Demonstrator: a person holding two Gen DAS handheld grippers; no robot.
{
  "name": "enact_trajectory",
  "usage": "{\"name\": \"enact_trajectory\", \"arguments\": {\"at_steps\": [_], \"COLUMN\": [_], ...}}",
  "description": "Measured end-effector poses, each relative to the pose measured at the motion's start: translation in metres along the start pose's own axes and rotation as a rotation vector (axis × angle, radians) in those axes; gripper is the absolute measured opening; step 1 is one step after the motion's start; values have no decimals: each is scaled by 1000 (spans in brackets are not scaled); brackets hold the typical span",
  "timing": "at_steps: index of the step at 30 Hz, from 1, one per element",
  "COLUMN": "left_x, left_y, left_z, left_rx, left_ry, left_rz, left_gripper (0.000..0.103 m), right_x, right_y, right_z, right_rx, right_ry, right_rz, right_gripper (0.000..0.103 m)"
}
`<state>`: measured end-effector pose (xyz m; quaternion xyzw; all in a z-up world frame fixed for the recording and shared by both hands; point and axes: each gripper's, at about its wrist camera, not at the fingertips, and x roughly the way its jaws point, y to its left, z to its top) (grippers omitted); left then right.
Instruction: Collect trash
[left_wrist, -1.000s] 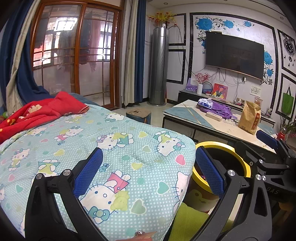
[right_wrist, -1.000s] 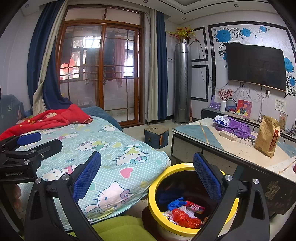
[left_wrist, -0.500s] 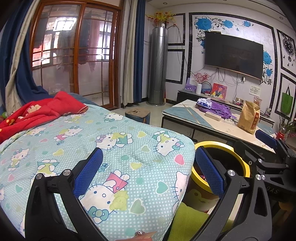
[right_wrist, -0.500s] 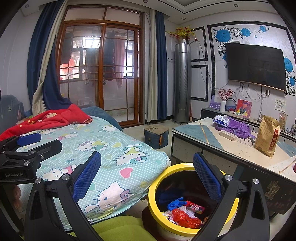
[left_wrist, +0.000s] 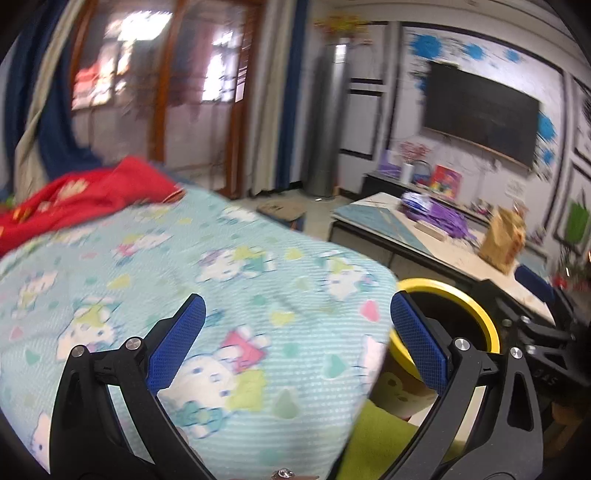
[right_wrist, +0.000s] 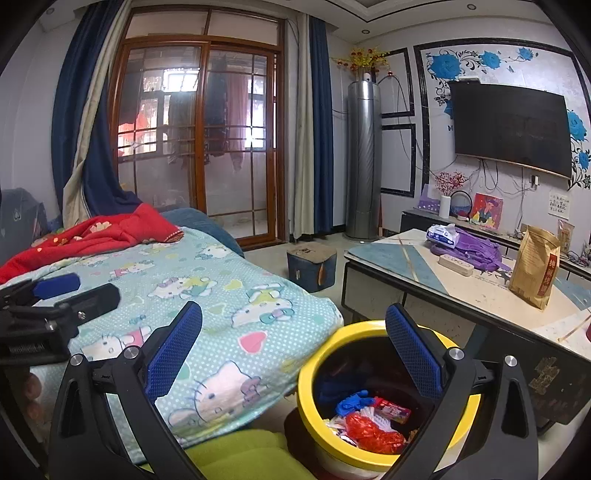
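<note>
Item: your left tool (left_wrist: 295, 332) and right tool (right_wrist: 293, 332), both spread wide, grasping nothing. Round yellow-rimmed plastic bin (right_wrist: 306, 387) sat between bed (right_wrist: 221, 295) and worktop (right_wrist: 480, 291), already holding red and blue wrappers (right_wrist: 369, 424), placed within reach.

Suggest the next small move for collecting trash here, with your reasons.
Probably swing the right tool toward the low table to look for loose trash. Both tools are open and hold nothing; the left tool only hangs over the Hello Kitty blanket. The yellow bin already holds wrappers, and no loose trash is clearly visible nearby.
</note>
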<state>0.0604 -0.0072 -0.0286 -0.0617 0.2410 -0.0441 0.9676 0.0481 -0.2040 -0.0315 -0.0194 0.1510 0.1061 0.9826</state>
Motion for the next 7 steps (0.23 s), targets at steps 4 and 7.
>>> {"name": "enact_trajectory", "arguments": {"at_steps": [4,7], "left_x": [-8,-34], "left_y": [89,180], "left_z": [8,4], "left_rx": [-162,-253], "left_ry": [58,77], "left_rz": [211,492], "left_gripper": [92,92], "right_x": [38,77], "right_y": [82,194], "right_z": [21,18], "right_rx": [-67,-215], "right_ry": [95,303], "right_rz": [240,506], "right_gripper": [97,97]}}
